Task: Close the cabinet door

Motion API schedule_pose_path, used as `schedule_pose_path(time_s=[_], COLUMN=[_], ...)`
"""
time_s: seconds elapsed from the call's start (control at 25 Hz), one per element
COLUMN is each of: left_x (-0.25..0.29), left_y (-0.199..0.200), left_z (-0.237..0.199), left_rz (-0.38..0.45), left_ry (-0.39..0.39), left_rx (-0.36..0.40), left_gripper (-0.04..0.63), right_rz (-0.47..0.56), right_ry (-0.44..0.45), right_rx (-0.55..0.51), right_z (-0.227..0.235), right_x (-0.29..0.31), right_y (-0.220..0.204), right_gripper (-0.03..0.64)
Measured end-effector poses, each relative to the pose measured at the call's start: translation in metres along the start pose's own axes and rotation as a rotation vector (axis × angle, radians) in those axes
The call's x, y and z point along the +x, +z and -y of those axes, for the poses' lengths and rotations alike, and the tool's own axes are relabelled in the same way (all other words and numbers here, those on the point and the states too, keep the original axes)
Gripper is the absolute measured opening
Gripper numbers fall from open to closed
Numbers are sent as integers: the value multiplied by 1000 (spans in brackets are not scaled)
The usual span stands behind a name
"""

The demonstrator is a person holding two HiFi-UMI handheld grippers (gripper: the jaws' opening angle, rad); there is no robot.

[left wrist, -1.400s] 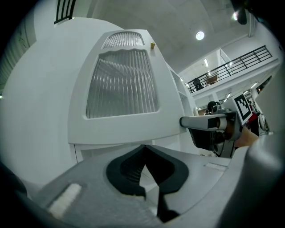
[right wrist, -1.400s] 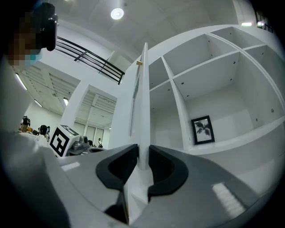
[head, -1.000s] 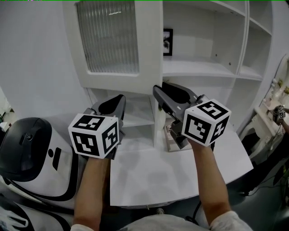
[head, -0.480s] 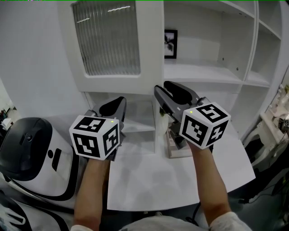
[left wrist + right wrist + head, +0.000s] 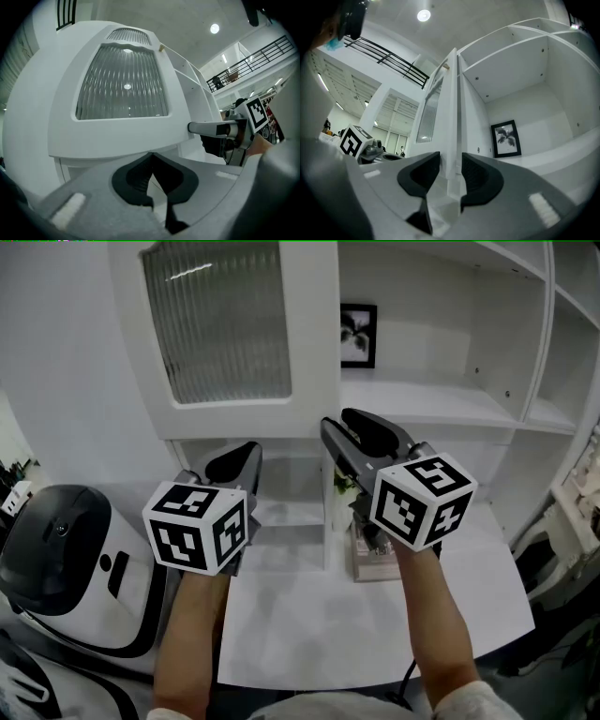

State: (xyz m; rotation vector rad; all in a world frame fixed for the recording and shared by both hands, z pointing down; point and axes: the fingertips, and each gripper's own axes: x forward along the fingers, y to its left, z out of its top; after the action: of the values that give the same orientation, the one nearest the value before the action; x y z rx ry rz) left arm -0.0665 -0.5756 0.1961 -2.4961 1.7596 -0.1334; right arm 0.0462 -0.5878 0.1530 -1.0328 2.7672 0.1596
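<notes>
The right gripper (image 5: 339,423), jaws apart, is straddling the free edge of the open cabinet door (image 5: 234,334), seemingly without pinching it, while the left gripper (image 5: 151,157) is idling shut and empty, so the next move is likely calling for swinging the door home.

Two tongs were in view, the left tongs (image 5: 249,448) and the right tongs (image 5: 337,420), with two cubes, the left cube (image 5: 195,526) and the right cube (image 5: 422,501). There was one door (image 5: 314,334) with one ribbed glass pane (image 5: 225,320), one framed picture (image 5: 357,336), one counter (image 5: 309,615) and one white-and-black machine (image 5: 66,568).
</notes>
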Motion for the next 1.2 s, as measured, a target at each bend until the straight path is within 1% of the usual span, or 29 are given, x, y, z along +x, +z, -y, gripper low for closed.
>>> schedule_pose_path(time_s=[0.52, 0.76, 1.04, 1.2], left_x=[17, 16, 8, -5], left_y=[4, 6, 5, 4], left_z=[-9, -12, -10, -14], left_rz=[20, 23, 19, 19], left_ry=[14, 9, -16, -23], left_rx=[1, 4, 1, -5], left_gripper=[3, 3, 3, 3], right_rz=[-6, -2, -10, -17], right_ry=[-34, -45, -103, -140], right_rx=[-50, -42, -51, -56], right_z=[18, 20, 18, 11], right_x=[20, 22, 17, 14], right_y=[-5, -5, -4, -4], right_gripper=[149, 146, 144, 121])
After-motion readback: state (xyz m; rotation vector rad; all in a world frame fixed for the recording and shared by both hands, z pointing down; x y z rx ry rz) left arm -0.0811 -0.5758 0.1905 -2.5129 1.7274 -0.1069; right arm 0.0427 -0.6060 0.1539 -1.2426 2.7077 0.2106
